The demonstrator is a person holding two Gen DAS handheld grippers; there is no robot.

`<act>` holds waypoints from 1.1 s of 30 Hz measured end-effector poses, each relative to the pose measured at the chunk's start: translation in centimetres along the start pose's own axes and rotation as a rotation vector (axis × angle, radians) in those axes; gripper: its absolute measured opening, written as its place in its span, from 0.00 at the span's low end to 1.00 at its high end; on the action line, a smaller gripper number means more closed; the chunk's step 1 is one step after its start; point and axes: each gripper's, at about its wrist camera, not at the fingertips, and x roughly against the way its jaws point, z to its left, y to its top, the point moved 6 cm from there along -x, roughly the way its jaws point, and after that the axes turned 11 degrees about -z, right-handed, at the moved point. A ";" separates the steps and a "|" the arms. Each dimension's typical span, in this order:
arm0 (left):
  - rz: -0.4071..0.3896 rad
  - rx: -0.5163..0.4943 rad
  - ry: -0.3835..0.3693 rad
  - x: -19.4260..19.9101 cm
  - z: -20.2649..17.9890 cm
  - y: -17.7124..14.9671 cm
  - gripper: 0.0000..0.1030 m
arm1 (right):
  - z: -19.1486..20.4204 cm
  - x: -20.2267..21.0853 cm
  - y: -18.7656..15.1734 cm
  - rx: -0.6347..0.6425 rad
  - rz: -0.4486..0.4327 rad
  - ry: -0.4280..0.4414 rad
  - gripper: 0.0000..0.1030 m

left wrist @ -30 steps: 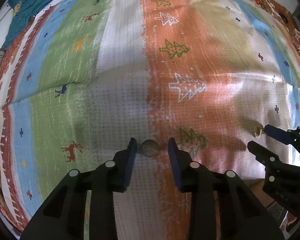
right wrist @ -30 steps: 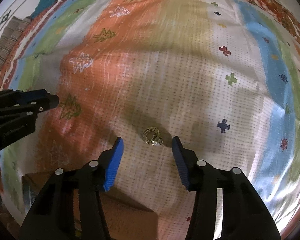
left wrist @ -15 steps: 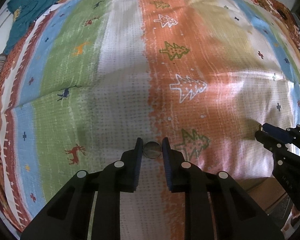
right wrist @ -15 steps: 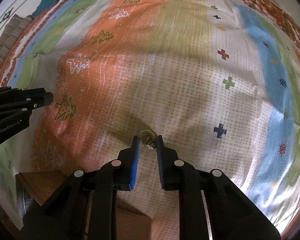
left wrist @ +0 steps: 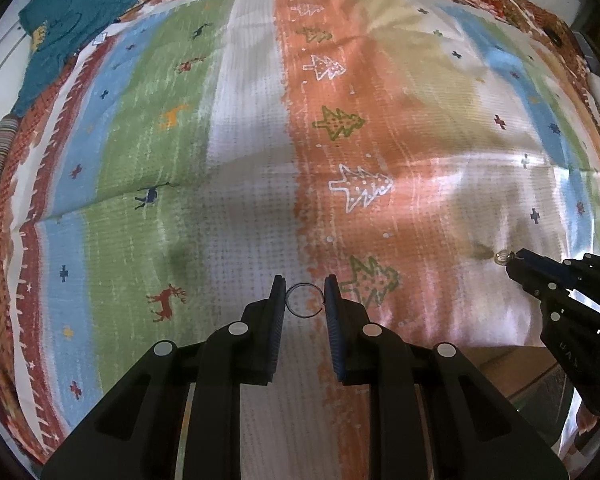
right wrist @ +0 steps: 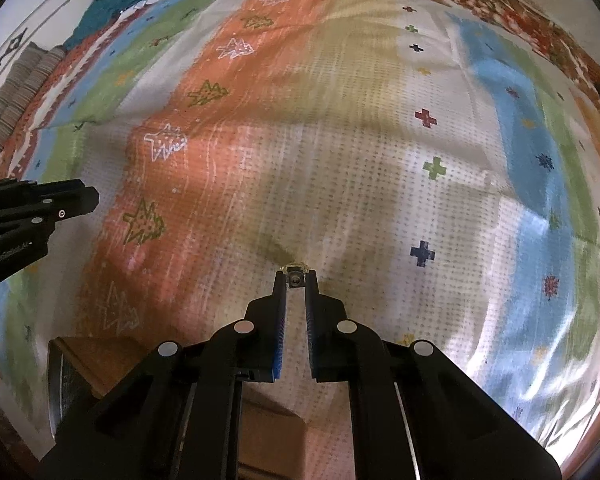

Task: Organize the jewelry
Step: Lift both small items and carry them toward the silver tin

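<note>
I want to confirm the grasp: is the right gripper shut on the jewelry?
Shut on it: the right gripper pinches the small gold piece at its tips.

Both tools closed from wide: left tool [left wrist: 303, 294] around thin ring [left wrist: 303, 300], right tool [right wrist: 296, 280] onto gold earring [right wrist: 296, 274].

Right claw [right wrist: 296, 280] pinches a small gold earring [right wrist: 296, 273] above striped cloth [right wrist: 380, 168].
</note>
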 end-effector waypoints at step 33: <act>-0.145 -0.054 -0.089 8.5 -4.1 -0.5 0.19 | 0.2 7.0 -0.8 -0.003 -0.122 -0.023 0.10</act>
